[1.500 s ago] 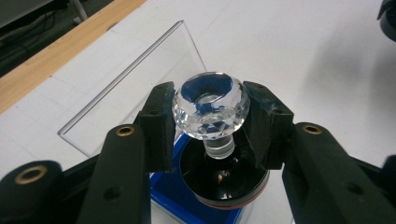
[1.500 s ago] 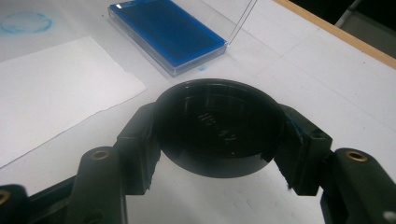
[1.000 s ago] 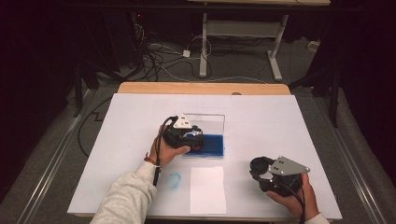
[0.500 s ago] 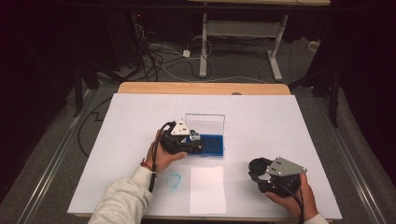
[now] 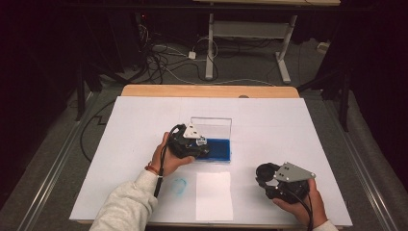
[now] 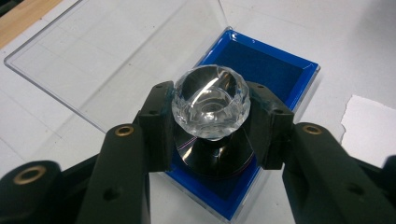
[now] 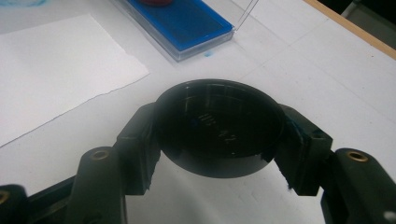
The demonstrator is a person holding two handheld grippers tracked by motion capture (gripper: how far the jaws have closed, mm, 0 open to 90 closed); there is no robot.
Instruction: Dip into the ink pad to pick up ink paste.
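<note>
Stamp [image 6: 211,105] w/ clear faceted knob pinched in L hand-held gripper [image 6: 212,135], over blue ink tray [image 6: 261,70] | R hand-held gripper [image 7: 219,140] clamps black cap [image 7: 218,133], tray at its 11 o'clock | L nearer tray | paper sheet [image 5: 214,195] at bench [image 5: 298,125] 6 o'clock edge.

I'm looking down from above onto the table [image 5: 308,125], both gripper cameras riding close, all sharing the blue case [image 5: 219,149].

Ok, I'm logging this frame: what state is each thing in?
Stamp: clamped in left gripper, held over the pad.
Ink pad: lid open, upright.
Cap: clamped in right gripper, off the stamp.
Paper: flat, unstamped.
</note>
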